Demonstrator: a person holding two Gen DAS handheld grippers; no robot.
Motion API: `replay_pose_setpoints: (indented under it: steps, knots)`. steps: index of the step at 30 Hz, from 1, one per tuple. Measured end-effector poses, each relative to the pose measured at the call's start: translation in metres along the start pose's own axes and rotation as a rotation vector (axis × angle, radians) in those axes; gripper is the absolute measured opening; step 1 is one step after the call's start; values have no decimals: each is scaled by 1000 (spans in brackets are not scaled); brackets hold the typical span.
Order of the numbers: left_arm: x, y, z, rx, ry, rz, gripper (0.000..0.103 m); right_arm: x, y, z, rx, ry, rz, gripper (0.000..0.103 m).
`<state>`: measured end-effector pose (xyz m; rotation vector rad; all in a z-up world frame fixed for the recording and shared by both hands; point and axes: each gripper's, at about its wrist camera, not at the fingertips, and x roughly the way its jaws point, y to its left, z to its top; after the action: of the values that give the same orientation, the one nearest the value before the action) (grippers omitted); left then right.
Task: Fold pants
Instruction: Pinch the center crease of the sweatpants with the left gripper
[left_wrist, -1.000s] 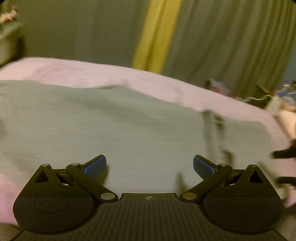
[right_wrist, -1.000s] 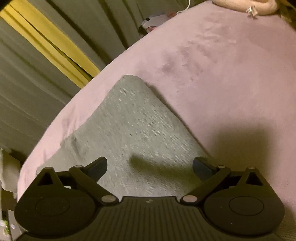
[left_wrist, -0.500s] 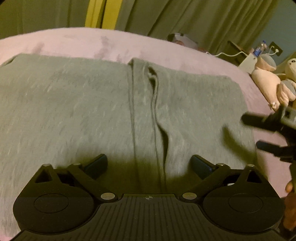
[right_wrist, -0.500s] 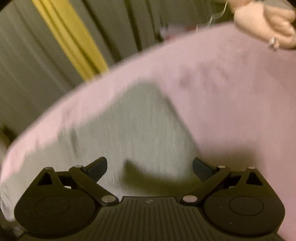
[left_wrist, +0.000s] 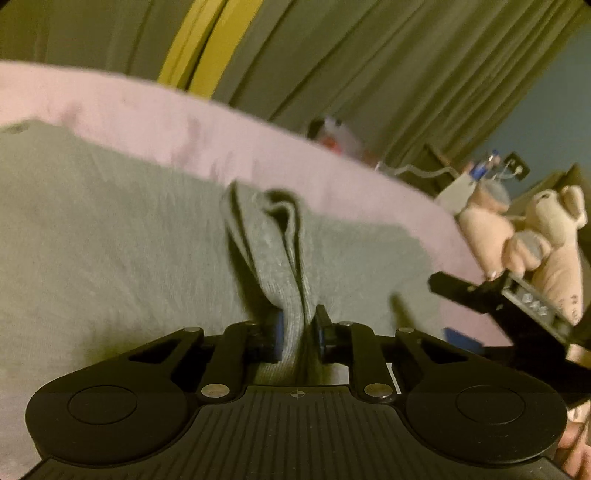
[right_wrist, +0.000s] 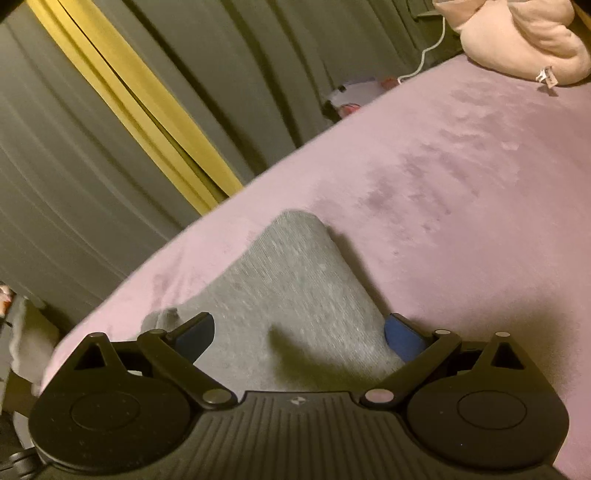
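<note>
Gray pants (left_wrist: 129, 236) lie flat on pink bed (left_wrist: 122, 107), middle of frame. Your left tool (left_wrist: 298, 334) pinches middle ridge. Your right tool (right_wrist: 298, 334) spread wide over pants corner, lower middle; close it there, then lift both together.

your bed (left_wrist: 332, 173) wears a pink, velvety cover with darker brushed patches in its nap. on it the grey pants (left_wrist: 110, 251) lie spread, reaching close to the far edge in the left wrist view, with a raised ridge of fabric running through their middle. in the right wrist view one rounded end of the pants (right_wrist: 295, 280) lies flat near that edge. a pink plush toy (right_wrist: 517, 40) rests by the bed's far right corner.
</note>
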<state>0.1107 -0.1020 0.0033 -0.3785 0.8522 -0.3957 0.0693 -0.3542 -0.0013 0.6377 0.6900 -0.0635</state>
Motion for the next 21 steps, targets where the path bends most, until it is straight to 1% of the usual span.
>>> replay_pose_setpoints:
  steps: [1, 2, 3, 4, 5, 6, 7, 8, 9, 10, 11, 13, 14, 15, 17, 18, 19, 21]
  knots:
    - [-6, 0, 1, 23, -15, 38, 19, -1, -1, 0, 0, -7, 16, 99]
    - [-9, -1, 0, 60, -27, 105, 20, -3, 0, 0, -7, -11, 34, 99]
    - [-9, -1, 0, 108, -39, 195, 25, -3, 1, 0, -19, -8, 46, 99]
    - [-3, 2, -1, 148, -34, 296, 30, 0, 3, -1, -38, 7, 44, 99]
    - [2, 5, -3, 170, -7, 359, 37, 6, 5, -1, -59, 40, 23, 99]
    - [6, 11, -5, 169, 34, 374, 43, 15, 8, -3, -76, 98, -19, 99]
    - [6, 16, -7, 144, 57, 336, 47, 27, 10, -4, -79, 162, -62, 99]
    - [3, 20, -10, 113, 73, 267, 63, 37, 9, -6, -73, 218, -89, 99]
    - [1, 23, -12, 91, 79, 214, 80, 43, 7, -6, -66, 245, -100, 99]
    - [0, 26, -13, 66, 85, 168, 83, 42, 7, -5, -63, 239, -98, 99]
    - [0, 29, -12, 41, 94, 141, 83, 40, 7, -4, -59, 228, -88, 99]
    - [4, 37, -11, -7, 106, 130, 83, 34, 6, -4, -49, 207, -54, 99]
    - [7, 42, -10, -30, 109, 124, 80, 31, 5, -4, -50, 192, -41, 99]
    - [7, 47, -10, -51, 103, 138, 58, 28, 5, -3, -50, 177, -32, 99]
    - [6, 49, -10, -42, 99, 193, 29, 25, 4, -3, -46, 164, -32, 99]
    - [4, 52, -10, -45, 99, 176, 23, 26, 3, -3, -47, 157, -38, 99]
    - [1, 55, -9, -62, 93, 155, 22, 25, 5, -3, -53, 147, -39, 99]
    - [-8, 56, -5, -70, 72, 145, 20, 18, 9, -3, -71, 119, -21, 99]
